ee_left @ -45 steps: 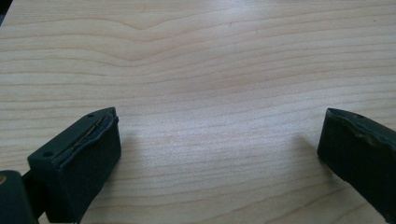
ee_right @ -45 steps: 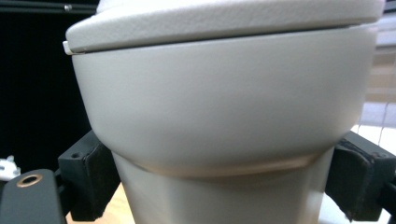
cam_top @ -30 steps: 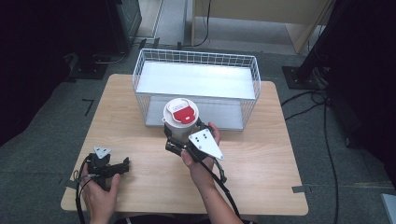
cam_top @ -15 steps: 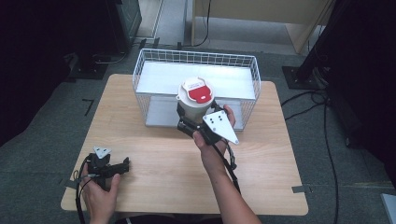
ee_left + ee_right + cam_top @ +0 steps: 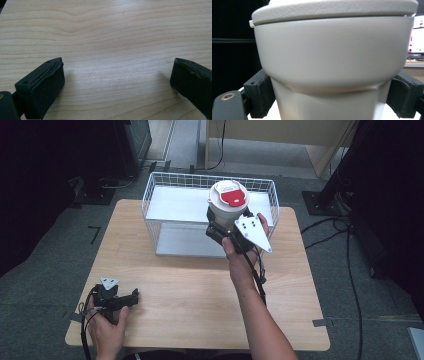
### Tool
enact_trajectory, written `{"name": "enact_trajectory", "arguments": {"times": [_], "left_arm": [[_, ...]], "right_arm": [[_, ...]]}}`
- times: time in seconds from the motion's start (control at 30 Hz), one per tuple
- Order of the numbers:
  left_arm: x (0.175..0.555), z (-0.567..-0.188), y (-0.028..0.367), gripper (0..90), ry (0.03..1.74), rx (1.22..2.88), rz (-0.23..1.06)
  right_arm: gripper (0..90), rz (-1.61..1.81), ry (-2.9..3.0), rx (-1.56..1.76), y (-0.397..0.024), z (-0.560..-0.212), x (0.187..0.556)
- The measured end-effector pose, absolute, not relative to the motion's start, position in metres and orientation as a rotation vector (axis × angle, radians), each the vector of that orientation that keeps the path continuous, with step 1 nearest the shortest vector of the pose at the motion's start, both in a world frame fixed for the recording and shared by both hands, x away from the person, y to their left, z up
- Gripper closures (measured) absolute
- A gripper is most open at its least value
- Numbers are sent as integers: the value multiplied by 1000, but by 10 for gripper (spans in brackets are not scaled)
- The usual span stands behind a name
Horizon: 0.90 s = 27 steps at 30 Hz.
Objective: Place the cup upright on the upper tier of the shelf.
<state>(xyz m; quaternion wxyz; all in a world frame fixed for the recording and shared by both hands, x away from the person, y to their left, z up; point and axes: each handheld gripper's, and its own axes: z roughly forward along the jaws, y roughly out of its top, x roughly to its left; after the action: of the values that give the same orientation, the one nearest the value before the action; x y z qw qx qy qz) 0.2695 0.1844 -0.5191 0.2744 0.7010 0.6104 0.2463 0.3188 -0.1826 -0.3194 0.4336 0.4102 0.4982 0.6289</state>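
Two tools: right tool (image 5: 225, 231) raised over basket (image 5: 165, 190) pinching cup (image 5: 227, 202), left tool (image 5: 134, 297) spread on table (image 5: 200, 290)

Light wooden table (image 5: 200, 290) stands on grey carpet floor (image 5: 45, 285). Dark equipment stands beyond the table's far-left corner; a pale wooden cabinet (image 5: 280, 132) beyond its far edge. Black cables (image 5: 350, 245) lie right.

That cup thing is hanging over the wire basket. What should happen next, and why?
Probably lower it straight down. The right gripper is shut on the beige container, held above the white wire basket, not yet set inside.
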Motion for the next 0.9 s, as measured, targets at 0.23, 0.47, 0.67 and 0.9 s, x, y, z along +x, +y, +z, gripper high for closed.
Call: {"name": "enact_trajectory", "arguments": {"times": [0.23,0.47,0.67,0.9], "left_arm": [[269,-519,184,0,1641,1884,663],[269,-519,184,0,1641,1885,662],[269,-519,184,0,1641,1885,662],[269,-519,184,0,1641,1885,662]], "right_arm": [[112,1516,1237,1035,-192,-312,344],[112,1482,1235,1079,-199,-309,374],[112,1463,1248,1118,-199,-311,393],[112,1427,1277,1136,-193,-314,409]]}}
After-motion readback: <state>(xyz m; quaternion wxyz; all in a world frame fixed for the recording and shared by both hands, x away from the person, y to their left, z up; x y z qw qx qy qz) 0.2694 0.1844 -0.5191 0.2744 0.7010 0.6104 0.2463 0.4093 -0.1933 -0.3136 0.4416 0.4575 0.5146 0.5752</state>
